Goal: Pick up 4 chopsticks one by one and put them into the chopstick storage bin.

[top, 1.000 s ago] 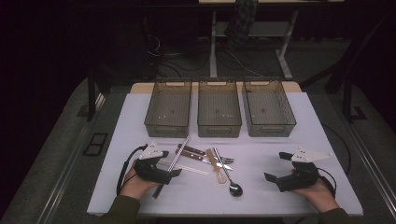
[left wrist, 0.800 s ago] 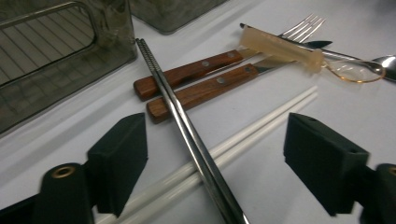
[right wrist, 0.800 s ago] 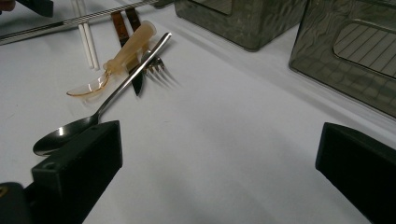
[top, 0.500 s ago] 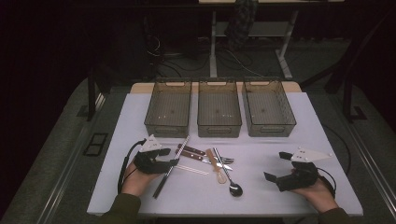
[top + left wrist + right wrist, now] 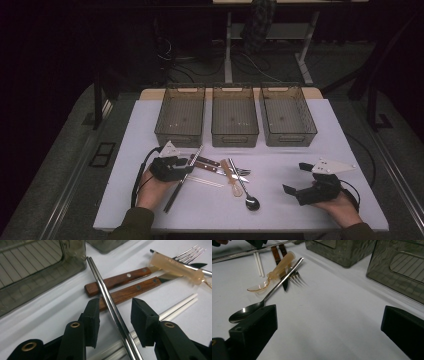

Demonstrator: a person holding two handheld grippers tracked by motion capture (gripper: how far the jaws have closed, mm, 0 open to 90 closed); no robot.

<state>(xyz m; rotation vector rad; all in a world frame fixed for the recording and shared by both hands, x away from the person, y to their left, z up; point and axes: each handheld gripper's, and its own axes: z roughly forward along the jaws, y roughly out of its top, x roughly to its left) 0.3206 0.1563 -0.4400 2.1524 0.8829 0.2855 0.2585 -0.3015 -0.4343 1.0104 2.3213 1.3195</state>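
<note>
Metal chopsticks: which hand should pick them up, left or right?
Left. The left gripper already straddles the metal chopsticks, jaws just closing but not yet touching. The right gripper rests far off, open with nothing between its jaws.

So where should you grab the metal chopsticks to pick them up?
Probably around the middle of the metal chopsticks, coming from above with one jaw on each long side. They are a thin, straight pair lying side by side, so a squeeze across them should keep both together. The left tool already straddles them there; its jaws have just been closing, with gaps showing on both sides.
</note>
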